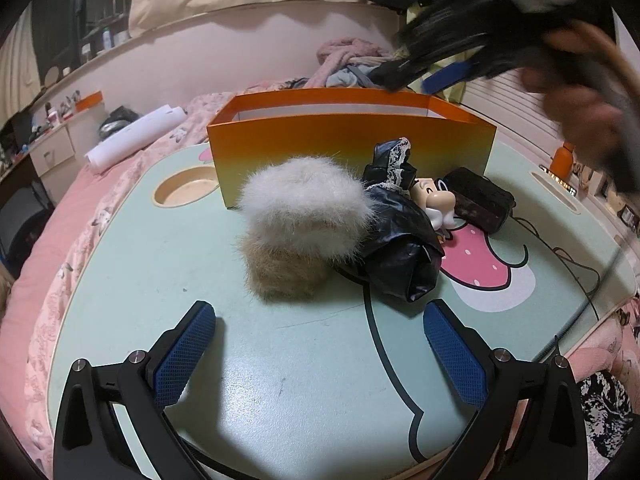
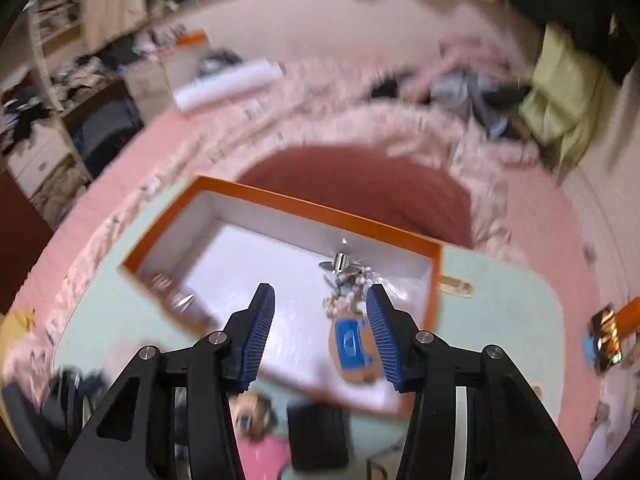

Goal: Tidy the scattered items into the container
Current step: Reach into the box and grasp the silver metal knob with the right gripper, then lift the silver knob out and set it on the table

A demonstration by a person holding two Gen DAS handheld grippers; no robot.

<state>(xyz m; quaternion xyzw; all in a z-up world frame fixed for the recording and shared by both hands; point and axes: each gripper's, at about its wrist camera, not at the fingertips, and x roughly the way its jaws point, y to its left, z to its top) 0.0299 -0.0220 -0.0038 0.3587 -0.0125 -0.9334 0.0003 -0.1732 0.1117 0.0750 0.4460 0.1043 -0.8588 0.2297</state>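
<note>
My left gripper [image 1: 320, 356] stands open low over the mint-green table [image 1: 160, 264], nothing between its blue pads. Ahead of it lie a fluffy white and tan fur piece [image 1: 296, 224], a shiny black garment with lace trim [image 1: 400, 252], a cartoon mouse figure [image 1: 436, 200] and a dark brown case [image 1: 478, 198]. Behind them stands the orange box [image 1: 352, 136]. My right gripper [image 2: 320, 332], blurred in the left wrist view [image 1: 440, 76], hangs above the orange box [image 2: 320, 208], jaws apart and empty. Inside the box lie an orange and blue item [image 2: 352, 344] with a beaded chain [image 2: 348, 280].
The table rests on a pink bed [image 1: 52, 240]. A round cup recess [image 1: 186, 190] sits left of the box. A rolled white paper [image 1: 132, 136] and a heap of clothes [image 1: 348, 64] lie on the bed beyond. A person's hand [image 1: 580, 112] holds the right gripper.
</note>
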